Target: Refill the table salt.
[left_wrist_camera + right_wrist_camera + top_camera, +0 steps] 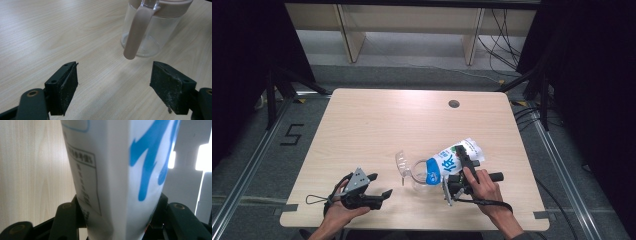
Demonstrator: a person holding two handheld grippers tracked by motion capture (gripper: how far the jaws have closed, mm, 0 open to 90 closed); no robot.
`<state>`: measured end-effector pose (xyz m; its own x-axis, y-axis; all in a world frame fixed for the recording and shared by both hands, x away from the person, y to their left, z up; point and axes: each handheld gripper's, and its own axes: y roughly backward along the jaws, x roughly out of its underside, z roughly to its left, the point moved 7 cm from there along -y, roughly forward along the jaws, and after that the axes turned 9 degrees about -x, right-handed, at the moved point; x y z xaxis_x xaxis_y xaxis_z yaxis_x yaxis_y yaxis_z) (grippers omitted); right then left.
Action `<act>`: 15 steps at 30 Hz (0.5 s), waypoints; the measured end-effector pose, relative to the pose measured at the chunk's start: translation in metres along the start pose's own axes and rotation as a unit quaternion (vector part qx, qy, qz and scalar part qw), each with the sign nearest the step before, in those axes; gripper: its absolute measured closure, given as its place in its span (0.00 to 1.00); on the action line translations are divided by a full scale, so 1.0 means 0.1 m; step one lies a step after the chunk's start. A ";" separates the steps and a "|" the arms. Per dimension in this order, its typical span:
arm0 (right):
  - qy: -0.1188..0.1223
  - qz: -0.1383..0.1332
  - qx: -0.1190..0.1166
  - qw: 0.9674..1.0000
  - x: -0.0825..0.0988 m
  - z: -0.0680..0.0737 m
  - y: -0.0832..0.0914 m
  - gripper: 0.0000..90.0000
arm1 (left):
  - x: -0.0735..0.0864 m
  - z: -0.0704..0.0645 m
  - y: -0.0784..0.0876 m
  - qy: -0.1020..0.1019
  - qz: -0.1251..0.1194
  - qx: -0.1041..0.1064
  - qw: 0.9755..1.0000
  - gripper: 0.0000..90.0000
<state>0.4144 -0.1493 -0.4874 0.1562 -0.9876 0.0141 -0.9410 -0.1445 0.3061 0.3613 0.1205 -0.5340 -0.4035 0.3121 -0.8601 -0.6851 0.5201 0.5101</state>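
A white milk carton (446, 163) with blue print leans tilted to the left, its top end over a clear glass jug (418, 176). My right gripper (462, 159) is shut on the carton's body. In the right gripper view both jaws press the sides of the carton (112, 170), with my right gripper (117, 215) low in the frame. The jug (147, 37) has a beige handle (136, 32) and a beige rim. My left gripper (380, 185) rests near the table's front left, open and holding nothing. In the left gripper view my left gripper (115, 75) points at the jug from a short distance away.
The light wooden table (377, 120) has a round cable hole (454, 104) at the back right. A clear lid or spout part (401, 163) sticks up to the left of the jug. Wooden furniture legs and cables lie on the floor beyond the table.
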 end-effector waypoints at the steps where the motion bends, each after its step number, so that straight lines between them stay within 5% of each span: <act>1: 0.006 0.001 0.000 1.000 0.00 -0.01 0.00 0.56 | 0.00 0.00 0.01 0.004 0.002 -0.002 1.000 0.24; 15: 0.001 0.004 0.008 1.000 0.00 0.00 0.01 0.56 | 0.00 -0.01 0.01 0.004 0.003 -0.001 1.000 0.24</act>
<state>0.4135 -0.1498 -0.4869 0.1497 -0.9886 0.0188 -0.9466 -0.1378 0.2915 0.3604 0.1204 -0.5339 -0.4115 0.3091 -0.8574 -0.6840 0.5170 0.5147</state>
